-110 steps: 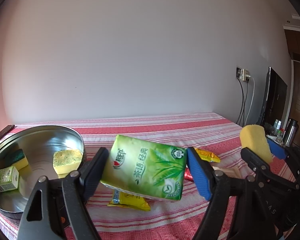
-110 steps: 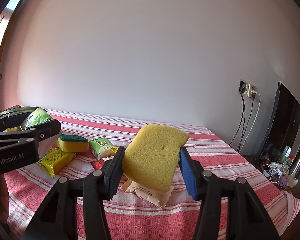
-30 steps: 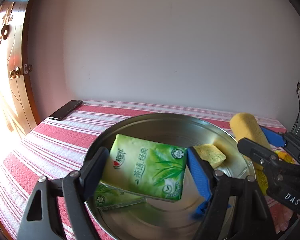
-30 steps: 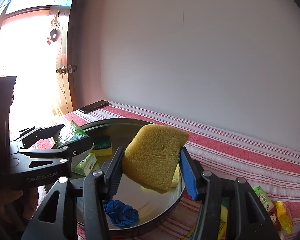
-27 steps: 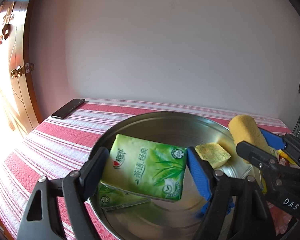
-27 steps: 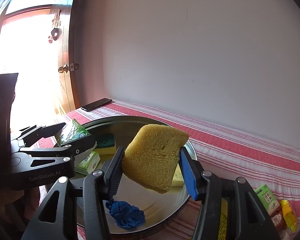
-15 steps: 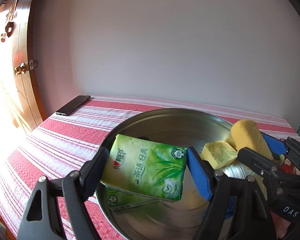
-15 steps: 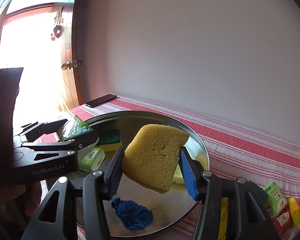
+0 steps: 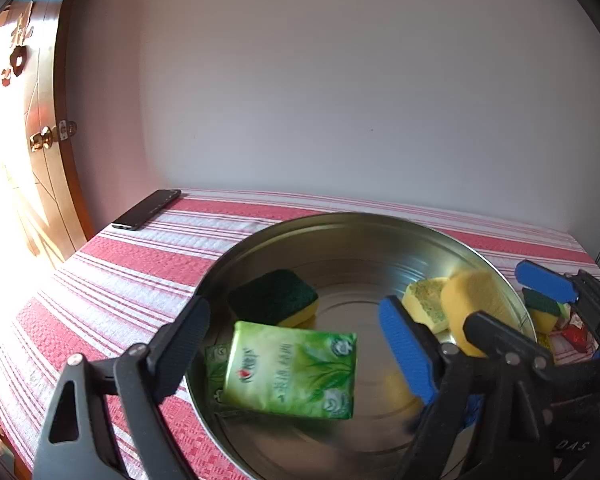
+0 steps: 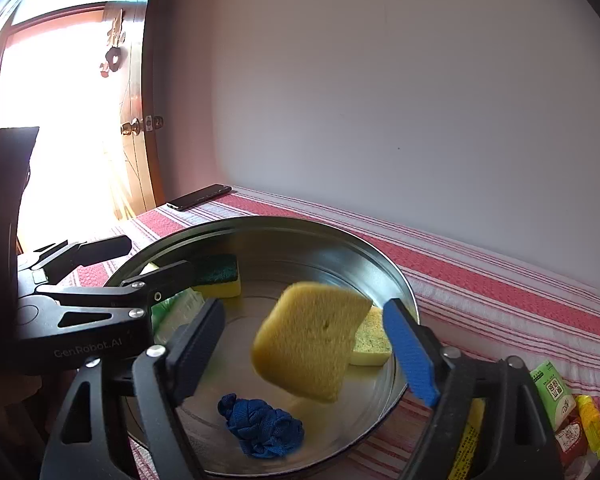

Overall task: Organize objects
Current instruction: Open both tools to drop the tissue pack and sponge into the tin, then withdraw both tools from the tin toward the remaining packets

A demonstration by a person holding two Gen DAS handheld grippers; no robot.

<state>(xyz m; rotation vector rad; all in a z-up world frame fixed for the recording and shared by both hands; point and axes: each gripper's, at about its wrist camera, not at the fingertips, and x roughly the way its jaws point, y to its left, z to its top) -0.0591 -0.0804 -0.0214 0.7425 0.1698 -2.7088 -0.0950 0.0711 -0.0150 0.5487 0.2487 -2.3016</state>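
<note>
A round metal pan [image 9: 340, 222] [image 10: 380, 264] sits on the red striped cloth. My left gripper [image 9: 296, 340] is open over it; the green tissue pack [image 9: 296, 368] is free of the jaws, blurred, down in the pan. My right gripper [image 10: 308, 340] is open too; the yellow sponge [image 10: 308, 340] [image 9: 472, 308] is loose between the spread jaws, above the pan floor. In the pan lie a green-topped sponge [image 9: 276, 300] [image 10: 220, 274], a yellow scouring pad [image 9: 424, 304] [image 10: 372, 340], a small green packet [image 9: 216, 364] and a blue cloth ball [image 10: 260, 428].
A black phone [image 9: 146, 210] [image 10: 200, 196] lies at the table's far left corner by the wooden door [image 9: 32, 140]. Several packets [image 10: 568, 412] and a sponge [image 9: 540, 308] lie right of the pan. A white wall stands behind.
Both grippers have opened. The tissue pack has dropped from the left jaws into the pan, and the yellow sponge has come loose from the right jaws and is dropping.
</note>
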